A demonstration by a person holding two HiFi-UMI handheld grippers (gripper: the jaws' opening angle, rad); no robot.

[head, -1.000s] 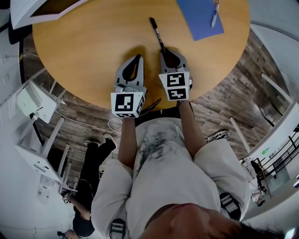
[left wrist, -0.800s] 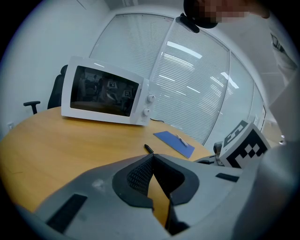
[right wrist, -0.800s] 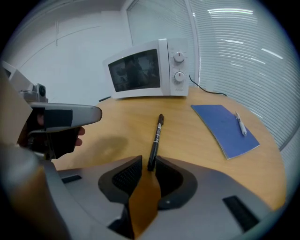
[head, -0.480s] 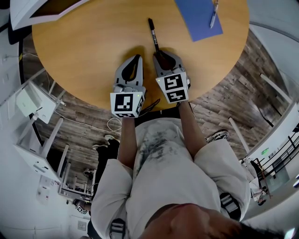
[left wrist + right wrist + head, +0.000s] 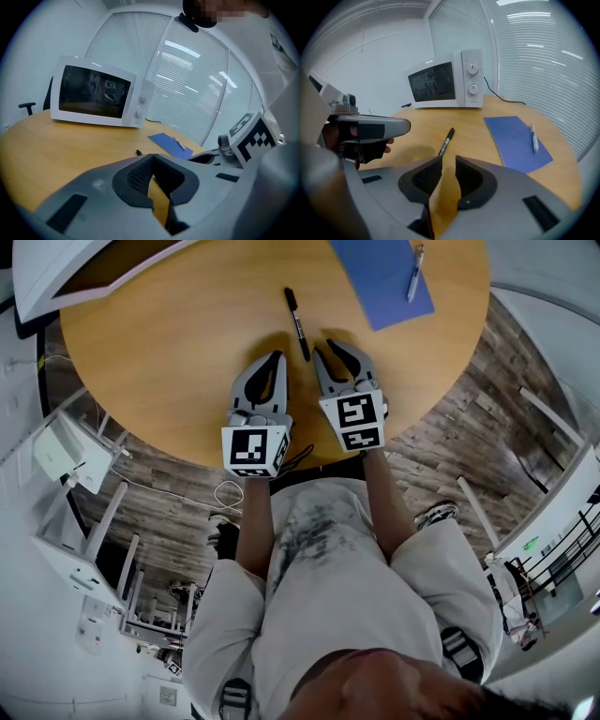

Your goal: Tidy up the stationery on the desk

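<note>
**While the marker lies loose, line up the pinch**

Since my right gripper (image 5: 444, 161) has its jaws a little apart with only bare wood between them, I take the step in hand to be grasping the black marker (image 5: 446, 141). Its near end lies just beyond the tip of my left-hand jaw, outside the gap. The barrel runs away from me toward the far side of the desk (image 5: 169, 334).

To do this well, I judge that the jaws should spread wider first, because the present gap looks narrow for a clean entry. The gripper then needs to slide a touch left and forward, so the barrel sits squarely between the pads rather than beside them. I would take the barrel across its width, some way up from the end, and keep the tips low to the wood. A round marker is likely to roll if only one pad nudges it.

My left gripper (image 5: 151, 157) rests just left of the right one, close to the desk's near edge. Its jaws are pressed together at the tips and hold nothing, and I judge it has no part in this pinch.

Farther off to the right lies a blue notebook (image 5: 515, 140) with a pen (image 5: 533, 137) on top, a likely place to gather the marker. A white microwave (image 5: 447, 79) stands at the far side, well apart from all this.
</note>
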